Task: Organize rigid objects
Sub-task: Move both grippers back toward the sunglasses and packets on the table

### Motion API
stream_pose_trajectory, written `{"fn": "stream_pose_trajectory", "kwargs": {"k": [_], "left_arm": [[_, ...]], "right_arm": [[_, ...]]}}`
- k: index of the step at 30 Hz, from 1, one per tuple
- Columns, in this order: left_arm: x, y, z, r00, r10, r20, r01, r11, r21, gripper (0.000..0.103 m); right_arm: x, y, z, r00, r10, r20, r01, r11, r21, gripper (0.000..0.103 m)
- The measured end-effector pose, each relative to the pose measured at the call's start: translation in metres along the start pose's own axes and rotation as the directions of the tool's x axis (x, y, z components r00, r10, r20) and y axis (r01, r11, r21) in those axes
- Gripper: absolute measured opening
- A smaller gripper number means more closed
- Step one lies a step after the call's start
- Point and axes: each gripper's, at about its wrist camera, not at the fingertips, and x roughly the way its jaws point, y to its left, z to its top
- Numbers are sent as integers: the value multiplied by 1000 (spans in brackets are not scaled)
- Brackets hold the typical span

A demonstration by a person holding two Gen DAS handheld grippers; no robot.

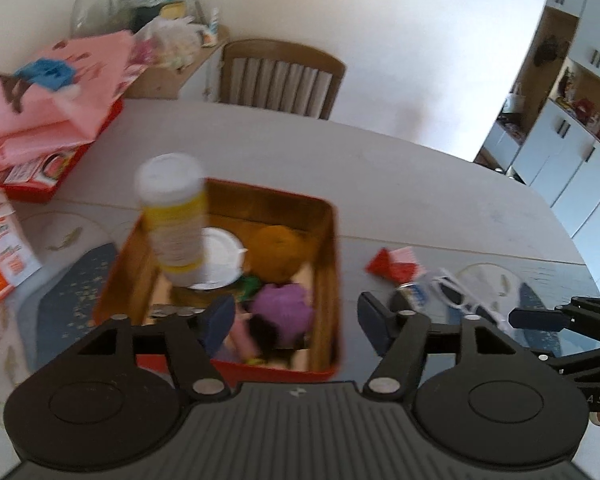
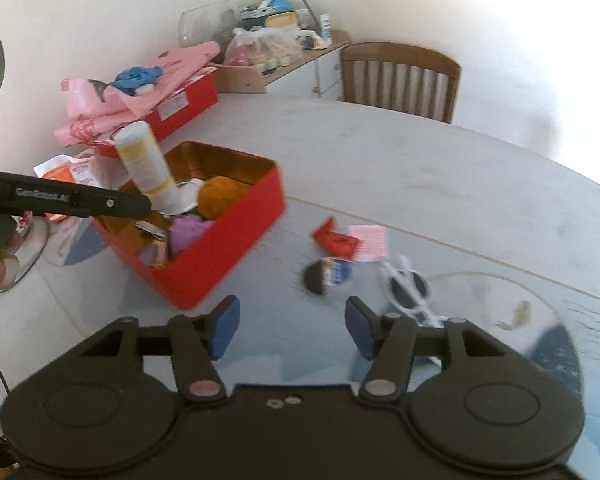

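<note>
A red tin box (image 1: 327, 240) (image 2: 236, 220) stands open on the table, holding a white lid, an orange round thing (image 1: 276, 248), a purple thing (image 1: 284, 304) and other small items. A white and yellow bottle (image 1: 174, 216) (image 2: 142, 160) stands tilted in the box's left part, blurred. My left gripper (image 1: 296, 320) is open just above the box's near edge; it also shows in the right wrist view (image 2: 112, 203). My right gripper (image 2: 292, 328) is open and empty above the table. White sunglasses (image 2: 410, 290) (image 1: 466, 300), a small can (image 2: 328, 274), a red packet (image 2: 334, 240) and a pink card (image 2: 368, 242) lie right of the box.
A second red box (image 2: 188, 104) piled with pink cloth and a blue thing stands at the table's far left. An orange and white packet (image 1: 0, 252) lies left. A wooden chair (image 1: 280, 76) stands behind the table. A cluttered shelf is in the corner.
</note>
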Motion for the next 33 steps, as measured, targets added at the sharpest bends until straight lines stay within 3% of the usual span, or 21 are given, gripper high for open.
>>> {"fn": "stream_pose_trajectory", "kwargs": {"k": [10,14,33], "left_arm": [[17,-76,-8,1000,-24,19,23,998,56,82],[34,-98,-11,1000,-26,-3,26,998,61,83],[127,-127,-17,994,29,-103,-23,998,61,83]], "right_arm": [[-23,-54,-20,999,-46,8,46,999,26,81],[-27,-70,-25,999,-33,18,33,999,22,103],[36,-108,-33,995,-43,-92,39,998,-42,100]]}}
